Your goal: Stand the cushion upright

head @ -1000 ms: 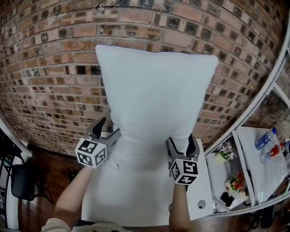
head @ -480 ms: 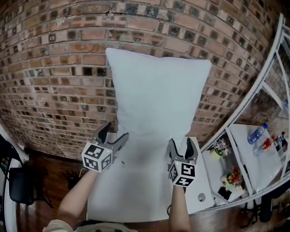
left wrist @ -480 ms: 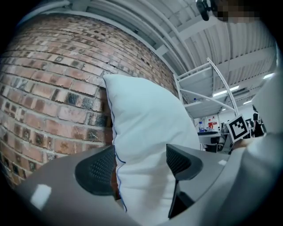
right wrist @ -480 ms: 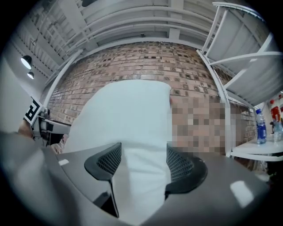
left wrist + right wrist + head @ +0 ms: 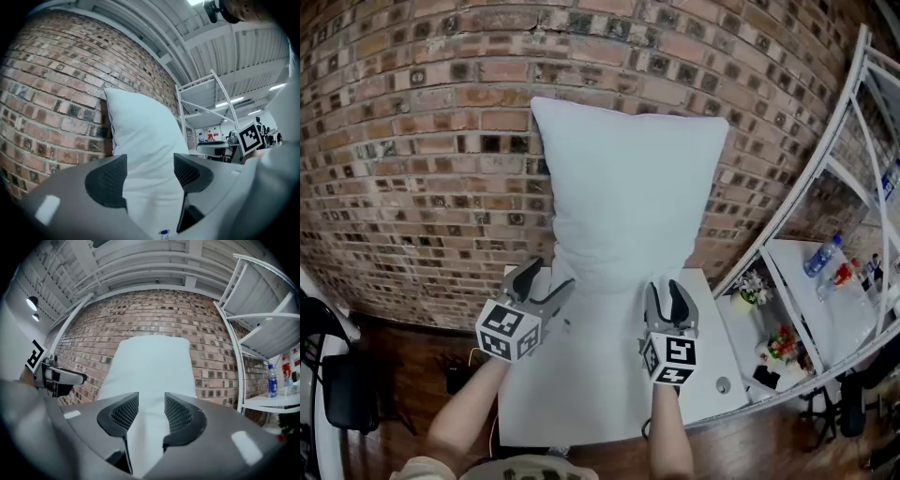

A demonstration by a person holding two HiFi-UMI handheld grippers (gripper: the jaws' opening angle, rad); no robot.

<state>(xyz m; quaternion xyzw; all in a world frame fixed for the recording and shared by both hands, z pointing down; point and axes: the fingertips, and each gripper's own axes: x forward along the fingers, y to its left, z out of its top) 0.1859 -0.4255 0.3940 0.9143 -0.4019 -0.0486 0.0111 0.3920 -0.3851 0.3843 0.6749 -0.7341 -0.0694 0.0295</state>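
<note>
**Standing on end against the brick**

The cushion (image 5: 623,187), a plump, smooth white rectangle, stands upright on the white table (image 5: 581,403) with its back to the rough brick wall (image 5: 412,141). Only the head view shows that footing. The left gripper view catches its bulging side, the right gripper view its flat front. The left gripper (image 5: 546,286) and right gripper (image 5: 668,298) sit near its base. Their dark ribbed pads are closing on nothing, and the cushion shows beyond each gap.

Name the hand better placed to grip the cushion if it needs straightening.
Probably the left. The left tool sits close by the lower left corner of the cushion with jaws wider apart, though closing. The right tool has narrower jaws, closing too. Neither has anything between its jaws.
</note>
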